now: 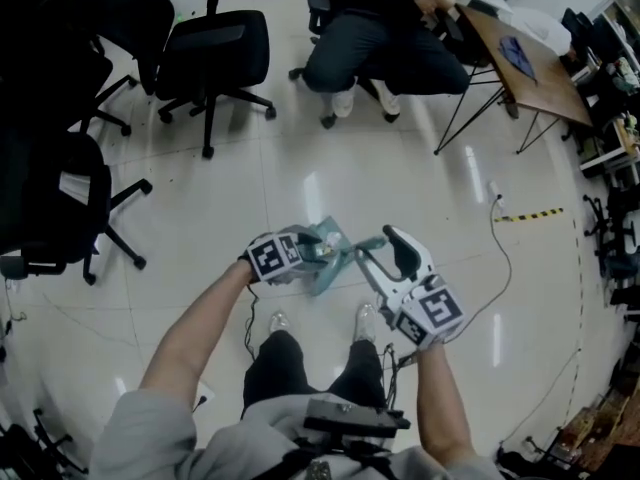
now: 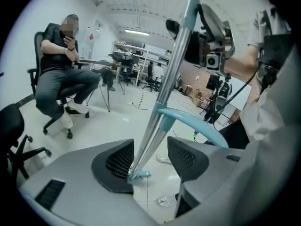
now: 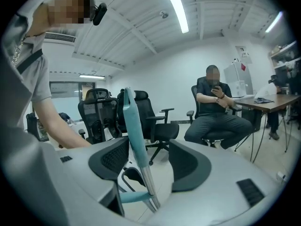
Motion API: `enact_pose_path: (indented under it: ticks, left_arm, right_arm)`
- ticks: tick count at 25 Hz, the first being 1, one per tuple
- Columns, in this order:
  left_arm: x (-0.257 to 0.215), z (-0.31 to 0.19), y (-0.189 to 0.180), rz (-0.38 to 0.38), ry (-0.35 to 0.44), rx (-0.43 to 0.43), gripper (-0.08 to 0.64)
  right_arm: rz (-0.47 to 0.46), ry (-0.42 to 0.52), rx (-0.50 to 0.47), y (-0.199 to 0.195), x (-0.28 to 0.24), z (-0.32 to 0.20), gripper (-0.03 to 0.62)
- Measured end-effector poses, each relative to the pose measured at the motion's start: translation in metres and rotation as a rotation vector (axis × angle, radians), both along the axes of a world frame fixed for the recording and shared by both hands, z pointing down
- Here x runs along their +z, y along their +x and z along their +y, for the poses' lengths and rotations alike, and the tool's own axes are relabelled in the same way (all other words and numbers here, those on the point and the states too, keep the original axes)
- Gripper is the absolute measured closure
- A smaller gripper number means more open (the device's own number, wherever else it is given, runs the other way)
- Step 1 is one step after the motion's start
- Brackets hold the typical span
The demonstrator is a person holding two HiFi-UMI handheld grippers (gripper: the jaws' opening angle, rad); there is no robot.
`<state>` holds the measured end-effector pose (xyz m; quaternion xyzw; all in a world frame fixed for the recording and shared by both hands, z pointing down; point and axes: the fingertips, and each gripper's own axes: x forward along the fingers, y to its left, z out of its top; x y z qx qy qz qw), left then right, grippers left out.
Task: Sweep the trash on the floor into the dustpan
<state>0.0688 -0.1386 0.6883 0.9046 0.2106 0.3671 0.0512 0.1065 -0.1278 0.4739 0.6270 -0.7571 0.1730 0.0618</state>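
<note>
Teal handle (image 3: 133,126) stands between the right tool's (image 3: 146,150) parted jaws, unclamped.

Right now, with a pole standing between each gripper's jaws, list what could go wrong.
1. The right gripper has its jaws wide apart around the teal handle, pressing nothing; the handle could topple.
2. The left gripper is open too, with the metal pole loose beside one pad; it may slip out.
3. A cable lies on the floor just past the right gripper; sweeping there could snag it.
</note>
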Motion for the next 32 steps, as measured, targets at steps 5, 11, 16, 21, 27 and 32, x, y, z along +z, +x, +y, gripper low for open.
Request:
enact_pose_path:
  ticks: [5,11,16,21,27,32]
  left_arm:
    - [-0.065,-0.033,-0.027,0.115,0.037,-0.295,0.391]
    - [-0.178,-0.016,-0.039,0.268,0.063,-0.639,0.558]
    - [-0.253,0.023,-0.02,0.329,0.135,-0.818,0.558]
    - [-0.3,0.05,-0.01,0.389,0.197,-0.993,0.558]
    - [-0.334,0.071,-0.003,0.417,0.256,-1.104,0.558]
    - [-0.333,0.084,-0.001,0.414,0.245,-1.151,0.558]
  right_arm:
    - [0.009,0.0,-0.004,0.012,-0.019,0.035,0.33]
    - [-0.026,0.157,-0.067,0.029,-0.092,0.059,0.478]
    - [0.017,0.241,-0.226,0.036,-0.133,0.065,0.564]
    - [-0.016,0.265,-0.413,0.027,-0.148,0.074,0.592]
    - [-0.054,0.287,-0.534,0.018,-0.165,0.083,0.592]
    - [-0.099,0.28,-0.555,0.017,-0.163,0.091,0.592]
